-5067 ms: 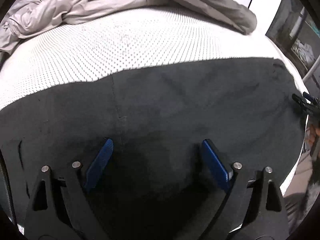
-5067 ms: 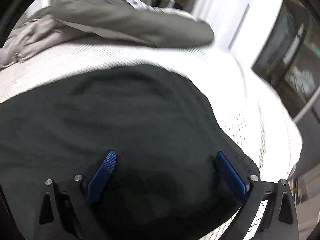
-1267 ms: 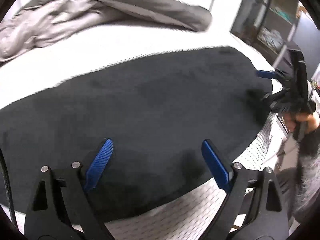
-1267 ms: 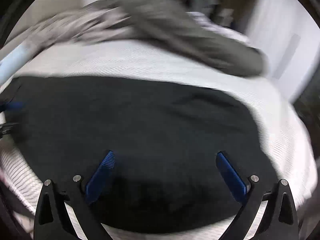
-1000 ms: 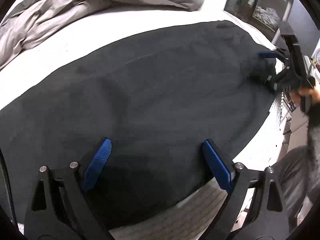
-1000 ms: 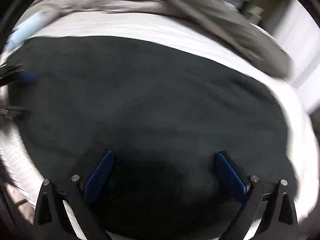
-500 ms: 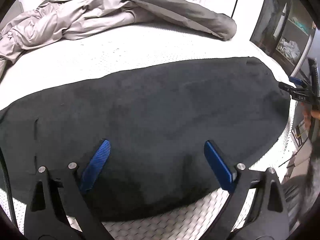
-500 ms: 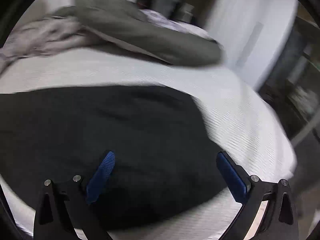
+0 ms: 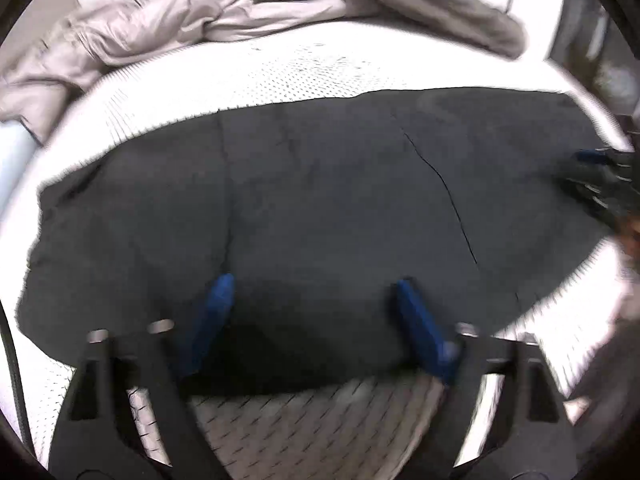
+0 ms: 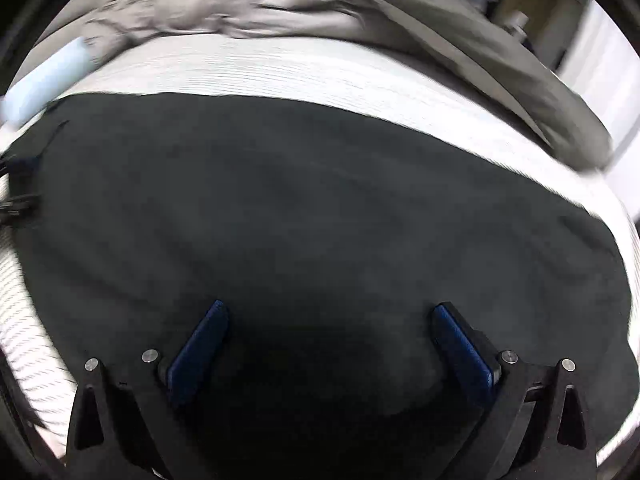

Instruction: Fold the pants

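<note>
The dark pants (image 9: 320,208) lie flat across the white mesh mattress (image 9: 312,68); they also fill the right wrist view (image 10: 320,220). My left gripper (image 9: 316,288) is open, its blue pads over the near edge of the pants. My right gripper (image 10: 330,312) is open and empty, low over the pants. The right gripper also shows in the left wrist view (image 9: 600,184) at the pants' right end. The left gripper shows in the right wrist view (image 10: 18,184) at the pants' left end.
A crumpled grey duvet (image 9: 208,12) lies along the far side of the mattress, also in the right wrist view (image 10: 360,12). A pale blue roll (image 10: 44,80) lies at the far left. Shelves (image 9: 612,52) stand beyond the right edge.
Both views have shifted. The left gripper has drawn back toward the pants' near edge. The right wrist view has swung left and now shows the pants' whole length.
</note>
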The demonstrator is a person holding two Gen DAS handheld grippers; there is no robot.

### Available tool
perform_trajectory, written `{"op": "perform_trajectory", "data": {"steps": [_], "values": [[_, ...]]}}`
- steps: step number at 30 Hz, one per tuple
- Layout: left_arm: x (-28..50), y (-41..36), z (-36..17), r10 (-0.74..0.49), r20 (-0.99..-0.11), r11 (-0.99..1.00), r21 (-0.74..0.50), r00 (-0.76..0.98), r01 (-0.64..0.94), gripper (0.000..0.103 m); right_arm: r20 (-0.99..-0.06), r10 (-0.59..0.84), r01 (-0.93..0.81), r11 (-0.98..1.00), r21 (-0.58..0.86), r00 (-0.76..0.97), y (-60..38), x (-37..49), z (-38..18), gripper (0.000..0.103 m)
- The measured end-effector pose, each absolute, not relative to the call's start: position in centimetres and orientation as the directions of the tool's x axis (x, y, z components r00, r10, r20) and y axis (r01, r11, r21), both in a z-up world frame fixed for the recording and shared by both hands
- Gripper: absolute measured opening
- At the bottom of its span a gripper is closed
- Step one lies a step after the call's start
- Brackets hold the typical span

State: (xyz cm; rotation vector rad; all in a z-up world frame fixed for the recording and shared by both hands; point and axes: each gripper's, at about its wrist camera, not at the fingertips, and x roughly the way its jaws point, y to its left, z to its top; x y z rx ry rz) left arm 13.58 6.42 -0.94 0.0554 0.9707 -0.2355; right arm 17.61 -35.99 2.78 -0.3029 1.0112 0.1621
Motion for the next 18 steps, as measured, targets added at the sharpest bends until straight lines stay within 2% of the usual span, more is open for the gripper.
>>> {"op": "perform_trajectory", "data": {"steps": [1, 2, 4, 7, 11, 14, 18], "values": [[13.1, 7.0, -0.8, -0.175, -0.823, 0.972, -0.056, 0.541, 0.229, 0.076, -0.852, -0.028, -0.239, 0.954, -0.178, 0.523, -36.8, 17.9, 2.9, 0.102], [12.4, 7.8, -0.8, -0.13, -0.823, 0.976, -0.009, 0.553, 0.216, 0.085, -0.846, -0.063, -0.197, 0.961, -0.195, 0.53, -37.8, 18.2, 3.1, 0.102], [11.8, 9.6, -0.7, -0.046, -0.812, 0.986, 0.057, 0.582, 0.157, 0.091, -0.838, -0.115, -0.15, 0.962, -0.228, 0.533, -39.1, 18.5, 3.4, 0.103], [12.2, 13.7, -0.5, -0.014, -0.806, 1.0, 0.005, 0.592, 0.03, 0.088, -0.846, -0.122, -0.114, 0.971, -0.21, 0.519, -39.8, 19.0, 3.7, 0.103], [12.9, 17.1, -0.9, 0.096, -0.802, 0.994, 0.042, 0.59, -0.105, 0.082, -0.829, -0.14, -0.14, 0.957, -0.254, 0.541, -38.3, 22.0, 5.0, 0.103], [12.5, 17.0, 0.0, 0.125, -0.792, 0.989, 0.051, 0.597, -0.141, 0.076, -0.826, -0.072, -0.208, 0.952, -0.224, 0.559, -35.1, 21.5, 4.9, 0.103], [14.1, 14.9, 1.8, 0.046, -0.765, 0.997, -0.005, 0.642, -0.079, 0.076, -0.838, 0.09, -0.32, 0.942, -0.104, 0.539, -29.0, 21.7, 5.2, 0.103]]}}
